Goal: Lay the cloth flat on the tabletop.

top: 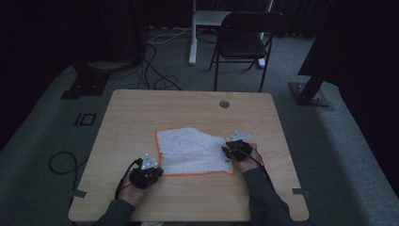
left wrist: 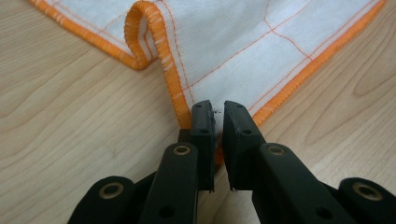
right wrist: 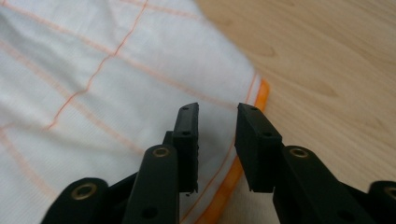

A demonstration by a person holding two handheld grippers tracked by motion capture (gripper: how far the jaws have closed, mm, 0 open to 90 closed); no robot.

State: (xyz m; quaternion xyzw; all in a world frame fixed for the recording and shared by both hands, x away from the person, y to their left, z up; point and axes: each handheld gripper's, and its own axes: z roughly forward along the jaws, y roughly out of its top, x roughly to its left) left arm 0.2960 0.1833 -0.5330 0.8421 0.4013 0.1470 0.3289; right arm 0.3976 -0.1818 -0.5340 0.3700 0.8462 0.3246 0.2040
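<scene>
A white cloth with thin orange grid lines and an orange hem lies rumpled on the wooden table. My left gripper is at the cloth's near left corner. In the left gripper view, the left gripper has its jaws almost together, pinching the hem of the cloth, and a fold of hem curls up beyond them. My right gripper is at the cloth's right edge. The right gripper view shows the right gripper with its jaws apart above the cloth, not pressing on it.
A round cable hole sits near the table's far edge. Beyond the table stand a dark folding chair and a white desk leg. Cables lie on the grey carpet.
</scene>
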